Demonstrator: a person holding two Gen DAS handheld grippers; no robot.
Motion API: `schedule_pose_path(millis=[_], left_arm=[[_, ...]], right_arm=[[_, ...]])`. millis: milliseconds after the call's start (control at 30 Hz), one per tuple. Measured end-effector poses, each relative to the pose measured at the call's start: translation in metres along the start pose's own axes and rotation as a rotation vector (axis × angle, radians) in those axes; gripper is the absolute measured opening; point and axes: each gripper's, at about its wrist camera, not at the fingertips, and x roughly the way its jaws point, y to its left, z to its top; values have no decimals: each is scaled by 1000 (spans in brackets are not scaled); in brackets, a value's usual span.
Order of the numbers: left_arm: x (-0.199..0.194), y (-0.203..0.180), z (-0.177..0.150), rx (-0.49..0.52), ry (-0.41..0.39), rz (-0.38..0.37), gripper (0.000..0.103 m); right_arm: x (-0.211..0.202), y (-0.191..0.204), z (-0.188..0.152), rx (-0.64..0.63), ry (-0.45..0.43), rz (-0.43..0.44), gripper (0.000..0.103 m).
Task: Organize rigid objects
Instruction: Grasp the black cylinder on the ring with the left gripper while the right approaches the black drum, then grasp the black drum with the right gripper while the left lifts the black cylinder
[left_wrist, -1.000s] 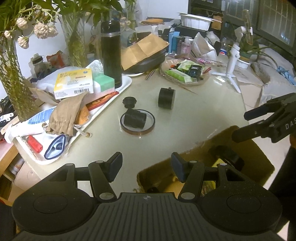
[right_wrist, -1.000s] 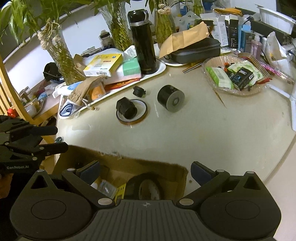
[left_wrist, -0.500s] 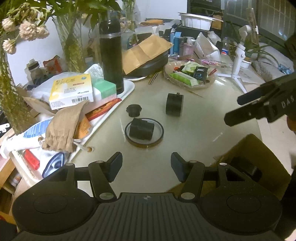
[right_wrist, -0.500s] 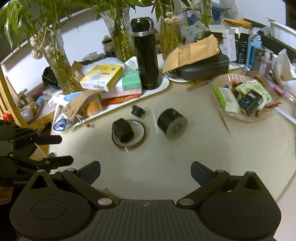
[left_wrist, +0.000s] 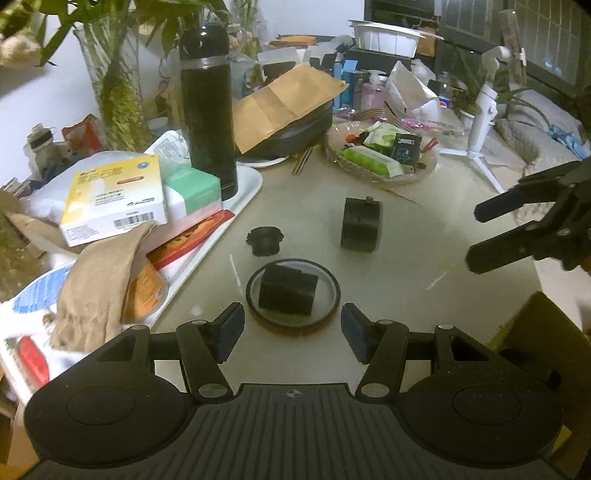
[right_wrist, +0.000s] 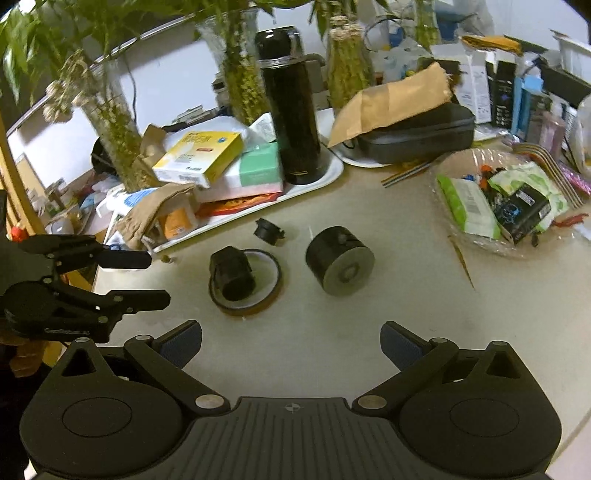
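Tongs (left_wrist: 291, 332) in my left hand and tongs (right_wrist: 291, 345) in my right are hovering open and empty, facing the black blocky part (left_wrist: 287, 290) lying inside the amber tape ring (left_wrist: 325, 314) on the pale table (left_wrist: 406, 266).

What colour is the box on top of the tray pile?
Yellow and white box; clearest in the left wrist view.

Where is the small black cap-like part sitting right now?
In both wrist views the small black cap sits on the bare tabletop, between the white tray's edge and the tape ring.
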Motion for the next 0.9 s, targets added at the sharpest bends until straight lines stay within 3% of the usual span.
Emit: schedule_pose_path(millis=[267, 500, 733, 833, 900], left_arm=[[30, 8, 8, 26, 21, -9, 57], [54, 10, 13, 15, 95, -55, 57], [69, 5, 17, 42, 128, -24, 57], [71, 7, 18, 19, 138, -21, 46], [70, 9, 19, -4, 139, -34, 45]], right_arm=[[1, -9, 1, 3, -18, -33, 102], [2, -11, 3, 31, -26, -30, 102], [3, -11, 6, 36, -36, -20, 101], [3, -13, 8, 37, -41, -28, 101], [5, -15, 9, 30, -44, -37, 101]])
